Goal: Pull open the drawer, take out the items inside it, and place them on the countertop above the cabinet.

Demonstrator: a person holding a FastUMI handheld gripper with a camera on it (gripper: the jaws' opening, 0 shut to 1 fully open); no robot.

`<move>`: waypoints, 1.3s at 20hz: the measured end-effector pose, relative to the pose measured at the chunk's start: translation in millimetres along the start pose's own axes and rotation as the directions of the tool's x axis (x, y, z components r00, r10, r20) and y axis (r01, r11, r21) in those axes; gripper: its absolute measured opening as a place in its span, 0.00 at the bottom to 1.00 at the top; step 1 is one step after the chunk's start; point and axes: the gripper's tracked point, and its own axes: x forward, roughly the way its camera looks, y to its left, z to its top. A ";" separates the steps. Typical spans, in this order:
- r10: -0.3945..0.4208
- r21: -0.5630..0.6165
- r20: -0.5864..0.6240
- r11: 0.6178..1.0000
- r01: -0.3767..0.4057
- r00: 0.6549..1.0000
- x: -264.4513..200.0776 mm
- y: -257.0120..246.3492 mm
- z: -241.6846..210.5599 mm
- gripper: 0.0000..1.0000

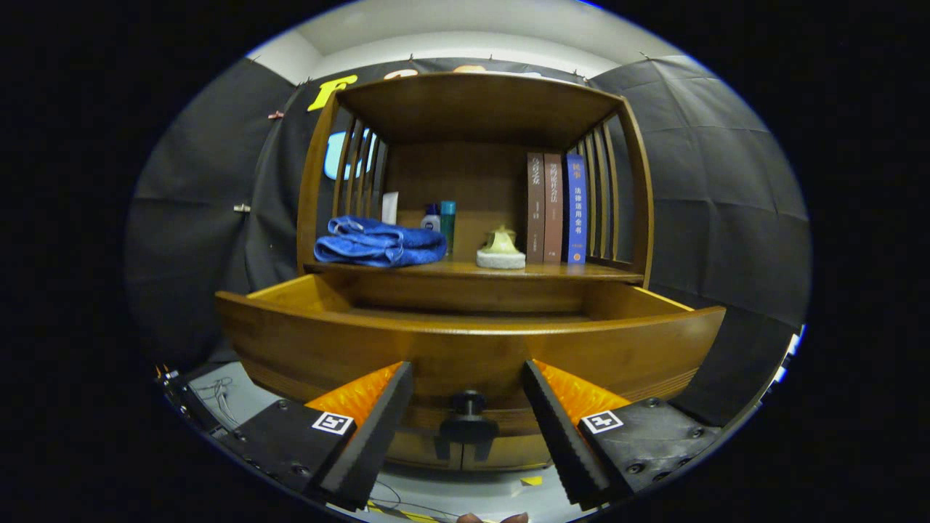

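Wooden drawer stands pulled out just ahead of the wide-open, empty claw, its dark knob between the fingers. Beyond on the countertop: blue towel, bottles, books.

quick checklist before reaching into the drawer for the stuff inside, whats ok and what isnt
1. Drawer pulled out from the cabinet: ok, its front stands well forward of the shelf.
2. Gripper free of the knob: ok, jaws open, the knob sits between them untouched.
3. Items inside the drawer located: cannot tell, the front panel hides the floor of the drawer.
4. Free spot on the countertop: ok, a gap lies between the blue towel and the books, partly taken by a small pale object.
5. Height to clear the drawer front: not ok, the jaws sit below its top edge.
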 end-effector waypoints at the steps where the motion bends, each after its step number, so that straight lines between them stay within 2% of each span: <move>1: 0.003 0.013 -0.010 1.000 -0.002 1.000 0.5 1.4 -4.5 0.98; 10: -0.015 0.028 0.004 0.999 0.015 1.000 14.0 -5.4 2.7 0.99; 26: -0.021 0.032 -0.022 0.999 0.022 1.000 110.0 -4.9 17.1 1.00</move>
